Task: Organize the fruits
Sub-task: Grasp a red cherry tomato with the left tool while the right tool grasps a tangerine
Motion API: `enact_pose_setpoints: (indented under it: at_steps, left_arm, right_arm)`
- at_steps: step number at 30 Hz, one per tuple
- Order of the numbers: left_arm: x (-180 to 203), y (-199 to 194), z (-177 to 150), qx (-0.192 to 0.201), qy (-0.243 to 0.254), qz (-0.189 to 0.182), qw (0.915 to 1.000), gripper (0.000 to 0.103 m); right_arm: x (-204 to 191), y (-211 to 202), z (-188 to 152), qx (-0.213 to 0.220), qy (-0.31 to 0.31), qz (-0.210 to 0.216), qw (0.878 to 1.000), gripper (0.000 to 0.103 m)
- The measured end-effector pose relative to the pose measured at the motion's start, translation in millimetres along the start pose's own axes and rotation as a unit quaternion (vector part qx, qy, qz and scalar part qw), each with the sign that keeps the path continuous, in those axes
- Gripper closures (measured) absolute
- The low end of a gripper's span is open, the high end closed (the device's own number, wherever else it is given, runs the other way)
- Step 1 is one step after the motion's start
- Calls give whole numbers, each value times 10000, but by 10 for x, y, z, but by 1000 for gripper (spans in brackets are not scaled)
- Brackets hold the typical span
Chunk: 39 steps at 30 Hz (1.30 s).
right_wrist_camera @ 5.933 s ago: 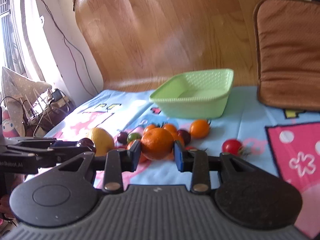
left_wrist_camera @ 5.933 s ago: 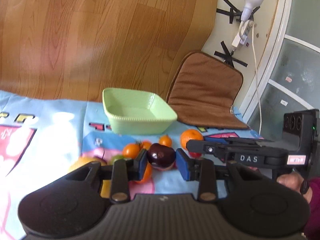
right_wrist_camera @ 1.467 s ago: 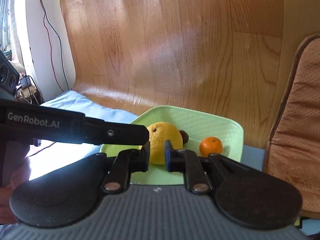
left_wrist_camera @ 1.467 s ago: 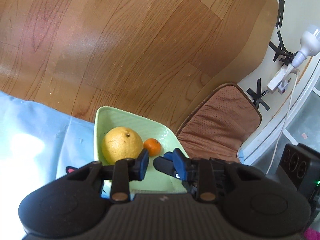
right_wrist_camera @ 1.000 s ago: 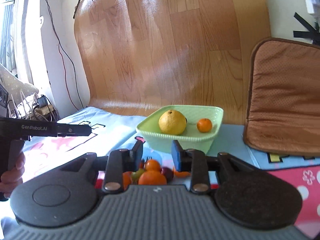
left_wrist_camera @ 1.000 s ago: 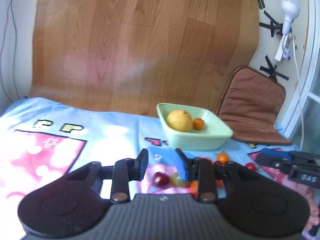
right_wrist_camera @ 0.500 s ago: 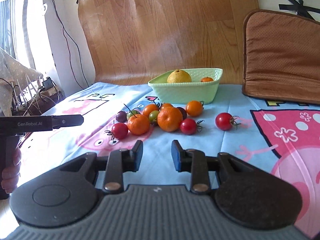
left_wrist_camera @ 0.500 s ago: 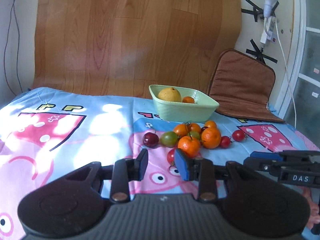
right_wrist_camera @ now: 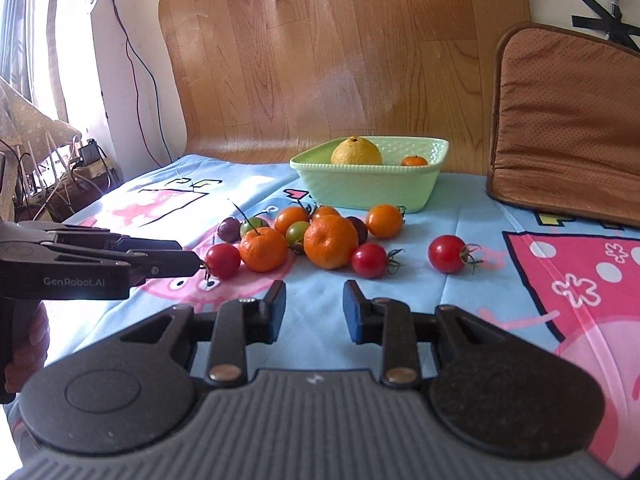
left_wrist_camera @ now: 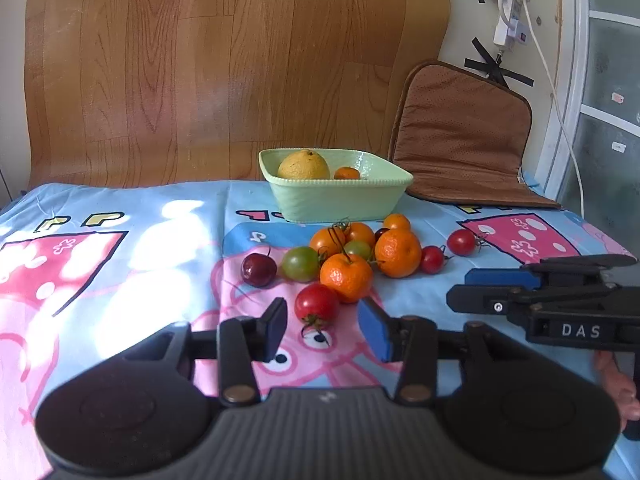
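The red tomato (left_wrist_camera: pixel 316 304) lies on the counter (left_wrist_camera: pixel 160 248) just ahead of our left claw (left_wrist_camera: pixel 323 330), lined up with the gap between the jaws, which are opening with nothing yet between them. We judge the good move is to let them widen, ease forward so they straddle it, and squeeze gently, since it looks soft. The green bowl (left_wrist_camera: pixel 340 200), holding a yellow citrus (left_wrist_camera: pixel 303 165), sits farther ahead. Our left claw slants down. Our right claw (right_wrist_camera: pixel 314 306) hovers empty, jaws narrowly apart, the fruit cluster (right_wrist_camera: pixel 316 236) beyond its tips.
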<state>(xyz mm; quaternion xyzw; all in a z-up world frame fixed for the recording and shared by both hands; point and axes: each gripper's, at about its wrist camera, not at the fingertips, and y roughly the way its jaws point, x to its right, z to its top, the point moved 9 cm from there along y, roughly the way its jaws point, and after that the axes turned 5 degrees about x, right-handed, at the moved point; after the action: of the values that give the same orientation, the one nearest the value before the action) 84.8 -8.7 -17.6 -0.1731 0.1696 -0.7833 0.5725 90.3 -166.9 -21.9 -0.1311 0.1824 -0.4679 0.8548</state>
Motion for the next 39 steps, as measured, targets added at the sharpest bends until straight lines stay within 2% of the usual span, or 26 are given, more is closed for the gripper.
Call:
enact_pose_setpoints:
  at_steps: [7,9,10,13,17,19,24,25,31,39]
  left_arm:
    - [-11,270,-43,-237,86,-27,9997,59]
    - [-34,324,-58,-287,22,-113,9995,62]
    - [-52,345,-73,-341,-61,-178,9992,72]
    - [-131,294,-59,-310,-270,-298,9987,72]
    - [-273,138,-87,-251,-362,-222,9988,72]
    - [-333,79,-100,-234,-447,-225,9985,72]
    - [-400,36,-169,-261,-548,-148,9980,72]
    - [-394,23,-169,-242,-558,-147,9980,72]
    - [-290,-28,-172,-229,-556,-324,9977,72]
    - [129,-79,-230,-308,-381,-735,9961,72]
  right_arm:
    - [-8,168,73,-55,149,200,9997,69]
    - [-32,201,94,-72,153,300,9994,69]
    - [-57,217,110,-65,112,333,9994,69]
    - [-136,299,157,-111,7,459,9989,69]
    - [-275,417,199,-147,-246,579,9979,68]
    - [-326,504,192,-212,-377,610,9972,57]
    - [-361,723,100,-613,-578,421,9956,57]
    - [-350,722,99,-615,-564,403,9957,61]
    - [-322,416,44,-546,-396,544,9962,62]
    - [-83,-120,-168,-521,-70,162,9985,62]
